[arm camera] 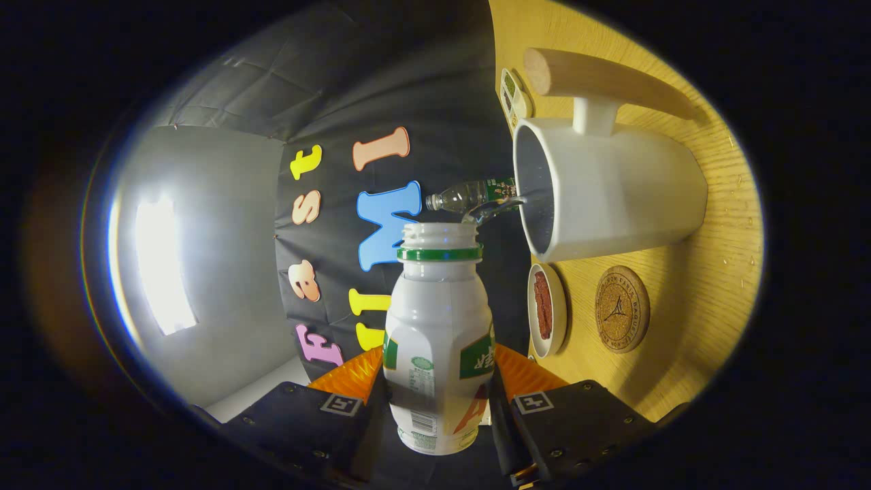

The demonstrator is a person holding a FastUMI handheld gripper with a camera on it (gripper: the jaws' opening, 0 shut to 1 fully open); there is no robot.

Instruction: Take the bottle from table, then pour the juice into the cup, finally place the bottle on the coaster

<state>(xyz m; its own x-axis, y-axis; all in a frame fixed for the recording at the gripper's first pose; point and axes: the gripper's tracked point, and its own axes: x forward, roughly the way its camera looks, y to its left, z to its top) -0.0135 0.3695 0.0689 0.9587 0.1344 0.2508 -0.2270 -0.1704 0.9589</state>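
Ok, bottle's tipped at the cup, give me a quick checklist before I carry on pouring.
1. Grip: gripper shut on the bottle, one finger on each side. Ok.
2. Cap: off, neck open. Ok.
3. Aim: bottle mouth sits short of the cup opening, not over its rim. Not ok.
4. Juice flow: none visible at the mouth; level inside the opaque bottle. Cannot tell.
5. Coaster: bare, on the table beside the cup, ready for the bottle. Ok.
6. Nearby: small dish lies next to the coaster, close to the pour path. Cannot tell if it will be cleared.
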